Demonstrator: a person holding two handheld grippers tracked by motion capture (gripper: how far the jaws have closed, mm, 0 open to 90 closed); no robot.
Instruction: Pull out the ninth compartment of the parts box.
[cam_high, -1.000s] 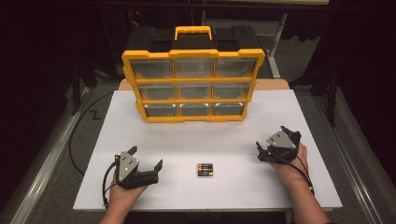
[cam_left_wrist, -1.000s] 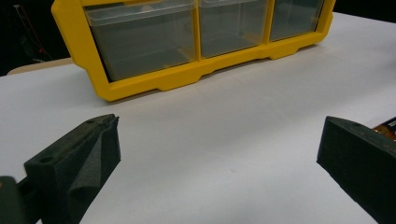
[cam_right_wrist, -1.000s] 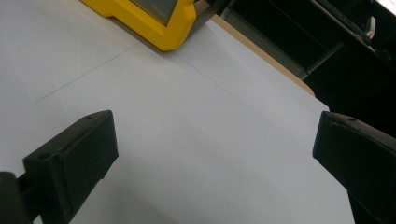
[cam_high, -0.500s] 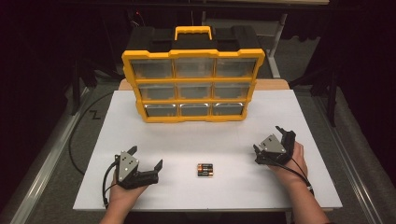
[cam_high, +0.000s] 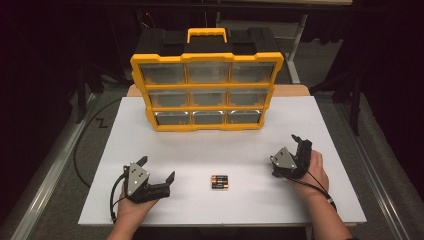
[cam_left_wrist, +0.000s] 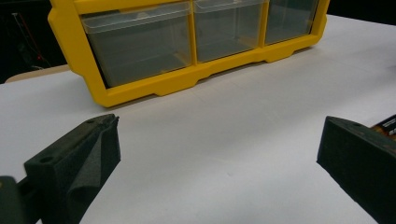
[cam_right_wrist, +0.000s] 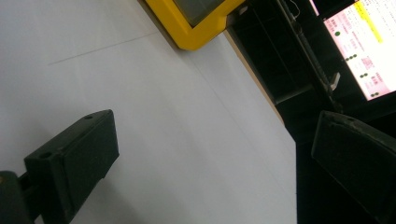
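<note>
A small pack of batteries (cam_high: 219, 182) lies on the white table (cam_high: 215, 145), near the front and between my two grippers. My left gripper (cam_high: 157, 168) rests at the front left with its jaws wide open and nothing between them. In the left gripper view the batteries (cam_left_wrist: 386, 125) peek in at the right edge, beside the right jaw of that gripper (cam_left_wrist: 219, 154). My right gripper (cam_high: 287, 150) is at the front right, rolled onto its side. In the right gripper view that gripper (cam_right_wrist: 215, 149) is open over bare table.
A yellow organiser (cam_high: 207, 92) with clear drawers and a carry handle stands upright at the back centre; its bottom row (cam_left_wrist: 187, 46) faces my left gripper, and its corner (cam_right_wrist: 196, 23) shows in the right gripper view. A lit screen (cam_right_wrist: 364, 42) lies beyond the table's right edge.
My right gripper has shifted slightly left and toward the person, tilting as it went. The left gripper and the batteries have not moved.
</note>
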